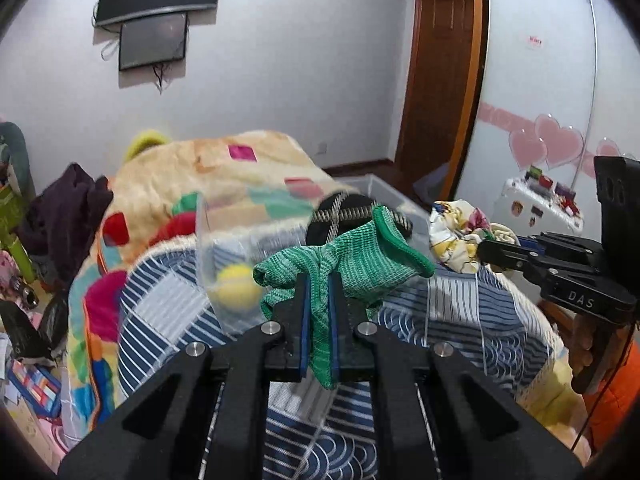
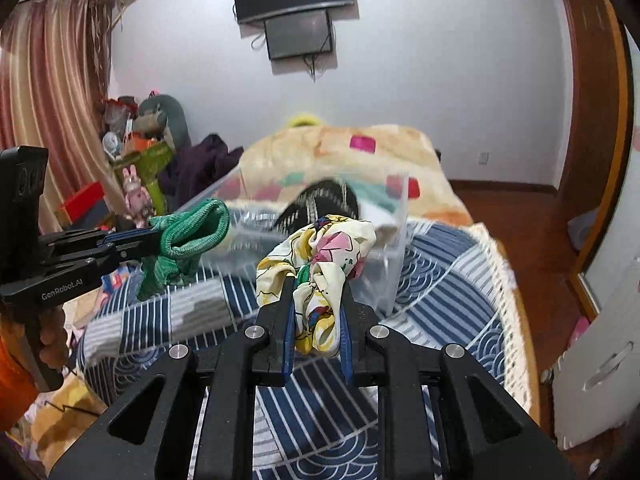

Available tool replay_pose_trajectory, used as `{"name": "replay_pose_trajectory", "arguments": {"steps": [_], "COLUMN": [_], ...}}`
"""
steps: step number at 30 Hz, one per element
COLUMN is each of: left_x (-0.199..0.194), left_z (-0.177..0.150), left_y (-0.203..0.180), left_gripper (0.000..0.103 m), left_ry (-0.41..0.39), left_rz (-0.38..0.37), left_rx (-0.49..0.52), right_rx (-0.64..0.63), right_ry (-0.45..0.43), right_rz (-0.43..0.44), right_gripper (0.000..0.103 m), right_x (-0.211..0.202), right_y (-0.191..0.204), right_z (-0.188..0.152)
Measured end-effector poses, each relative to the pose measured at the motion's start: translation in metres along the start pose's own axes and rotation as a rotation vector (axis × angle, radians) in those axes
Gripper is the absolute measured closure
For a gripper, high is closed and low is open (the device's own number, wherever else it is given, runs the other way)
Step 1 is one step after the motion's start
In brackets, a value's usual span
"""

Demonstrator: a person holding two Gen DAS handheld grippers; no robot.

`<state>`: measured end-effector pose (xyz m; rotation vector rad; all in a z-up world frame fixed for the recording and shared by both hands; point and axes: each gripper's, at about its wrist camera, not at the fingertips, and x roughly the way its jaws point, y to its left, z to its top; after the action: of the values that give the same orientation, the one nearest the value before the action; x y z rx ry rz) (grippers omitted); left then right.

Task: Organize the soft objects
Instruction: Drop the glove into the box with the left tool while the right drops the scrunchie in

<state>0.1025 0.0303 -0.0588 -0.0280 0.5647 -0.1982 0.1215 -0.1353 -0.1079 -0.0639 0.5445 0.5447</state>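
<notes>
My left gripper (image 1: 319, 280) is shut on a green knit glove (image 1: 352, 260) and holds it above the bed, just in front of a clear plastic bin (image 1: 208, 248). It also shows in the right wrist view (image 2: 154, 246) with the glove (image 2: 188, 236). My right gripper (image 2: 314, 284) is shut on a floral cloth (image 2: 320, 256), cream with yellow and pink, held above the bed near the bin (image 2: 394, 248). In the left wrist view the right gripper (image 1: 486, 250) holds that cloth (image 1: 464, 236). In the bin lie a black patterned item (image 1: 348, 212) and a yellow ball (image 1: 236, 290).
The bed has a blue and white patchwork cover (image 2: 440, 320) and a colourful fleece blanket (image 1: 224, 176) behind the bin. Dark clothes (image 1: 68, 208) lie at the left. Toys and clutter stand by the curtain (image 2: 52, 92). A wooden door (image 1: 440, 80) and two wall screens (image 2: 296, 12) are behind.
</notes>
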Motion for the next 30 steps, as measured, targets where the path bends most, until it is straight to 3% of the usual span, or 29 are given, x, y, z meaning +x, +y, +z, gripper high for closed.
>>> {"name": "replay_pose_trajectory", "arguments": {"steps": [5,11,22,30], "left_x": [0.000,0.022,0.089,0.099], "left_z": [0.017,0.029,0.023,0.021], "left_y": [0.007,0.017,0.032,0.032], "left_gripper": [0.096,0.096,0.096,0.096], "left_ry": [-0.051,-0.051,0.054,0.067], "left_rz": [0.026,0.064,0.077,0.077], "left_rx": [-0.019,-0.038,-0.075,-0.089], "right_rx": [0.001,0.000,0.041,0.027], "right_ry": [-0.063,-0.103,-0.011,0.073], "right_rz": [-0.022,-0.075,-0.075,-0.078], "right_gripper": [0.087,0.087,0.087,0.087], "right_x": [-0.006,0.008,0.054,0.075], "right_y": [-0.002,-0.007,-0.012,-0.009], "right_z": [0.019,0.038,0.046,0.039]}}
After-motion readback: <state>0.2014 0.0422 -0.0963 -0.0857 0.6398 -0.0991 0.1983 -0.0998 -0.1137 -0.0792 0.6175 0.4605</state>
